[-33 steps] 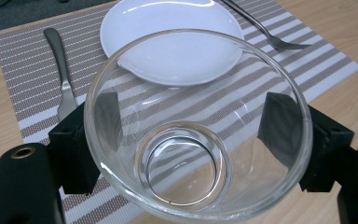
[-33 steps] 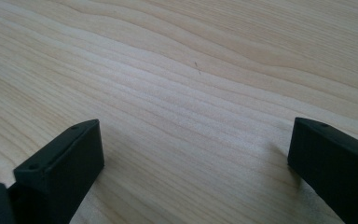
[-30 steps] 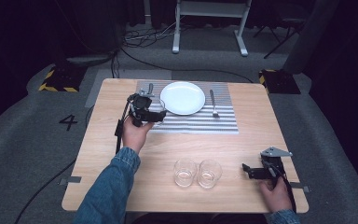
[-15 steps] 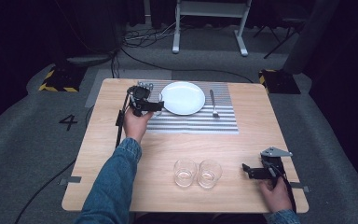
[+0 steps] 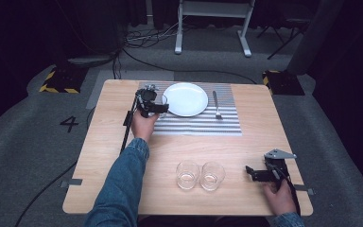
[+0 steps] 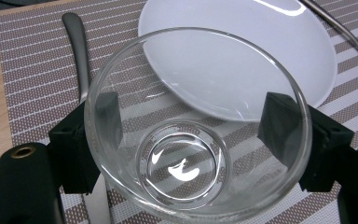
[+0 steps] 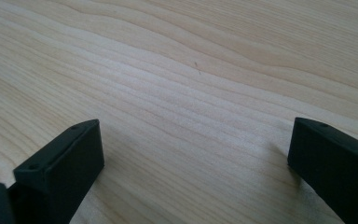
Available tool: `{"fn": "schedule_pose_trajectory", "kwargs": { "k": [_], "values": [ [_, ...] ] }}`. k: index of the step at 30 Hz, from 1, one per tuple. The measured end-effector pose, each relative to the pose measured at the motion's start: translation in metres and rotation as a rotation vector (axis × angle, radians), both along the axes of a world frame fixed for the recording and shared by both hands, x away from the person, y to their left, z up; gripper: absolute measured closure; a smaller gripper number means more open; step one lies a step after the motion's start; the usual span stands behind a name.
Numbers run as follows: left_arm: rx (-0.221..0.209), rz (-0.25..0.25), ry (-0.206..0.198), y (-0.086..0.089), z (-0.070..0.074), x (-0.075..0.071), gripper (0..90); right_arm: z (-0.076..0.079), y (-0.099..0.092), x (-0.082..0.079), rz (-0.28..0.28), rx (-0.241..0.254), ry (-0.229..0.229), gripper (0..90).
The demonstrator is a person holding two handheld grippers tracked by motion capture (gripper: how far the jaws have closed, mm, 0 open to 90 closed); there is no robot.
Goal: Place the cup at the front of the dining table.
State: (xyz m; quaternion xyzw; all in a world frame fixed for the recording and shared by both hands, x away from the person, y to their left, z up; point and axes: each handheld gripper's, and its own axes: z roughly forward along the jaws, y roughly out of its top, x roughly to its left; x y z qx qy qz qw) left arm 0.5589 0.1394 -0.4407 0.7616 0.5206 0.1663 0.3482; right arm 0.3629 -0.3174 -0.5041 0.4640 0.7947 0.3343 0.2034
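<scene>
Left claw (image 6: 186,135) clamped on glass tumbler (image 6: 198,126), held above striped placemat (image 6: 37,70). Knife (image 6: 77,51) directly beneath, plate (image 6: 242,51) just beyond: lowering here risks clinking, tipping. Right claw (image 7: 191,158) open, empty, over counter (image 7: 177,70).

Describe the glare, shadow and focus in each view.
High view: the table is lit and the room behind is dark. Left gripper view: bright highlights on the white plate and in the base of the glass; the image is sharp. Right gripper view: soft shadows under the jaws, and the near wood grain is slightly soft.
</scene>
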Motion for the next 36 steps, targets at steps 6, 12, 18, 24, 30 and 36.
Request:
{"fn": "schedule_pose_trajectory", "kwargs": {
  "k": [6, 12, 18, 24, 30, 36],
  "values": [
    [0.004, -0.001, 0.018, -0.001, -0.008, 0.003, 19.0, 0.000, 0.001, -0.001, -0.009, -0.001, -0.004, 3.5],
    [0.017, -0.006, 0.026, 0.000, -0.010, 0.004, 18.9, 0.000, 0.001, -0.001, -0.014, 0.001, -0.001, 3.5],
    [0.045, 0.005, 0.016, -0.003, -0.012, -0.001, 18.9, 0.000, 0.001, -0.001, -0.014, 0.001, -0.001, 3.5],
    [0.071, 0.003, 0.020, -0.004, -0.011, -0.004, 18.7, 0.000, 0.001, -0.001, -0.012, 0.001, 0.001, 3.5],
    [0.067, -0.004, 0.023, -0.002, -0.011, -0.004, 18.4, 0.000, 0.001, -0.001, -0.013, 0.001, 0.000, 3.5],
    [0.051, 0.005, 0.024, -0.001, -0.009, -0.005, 17.8, 0.000, 0.001, -0.001, -0.014, 0.001, -0.001, 3.5]
  ]
}}
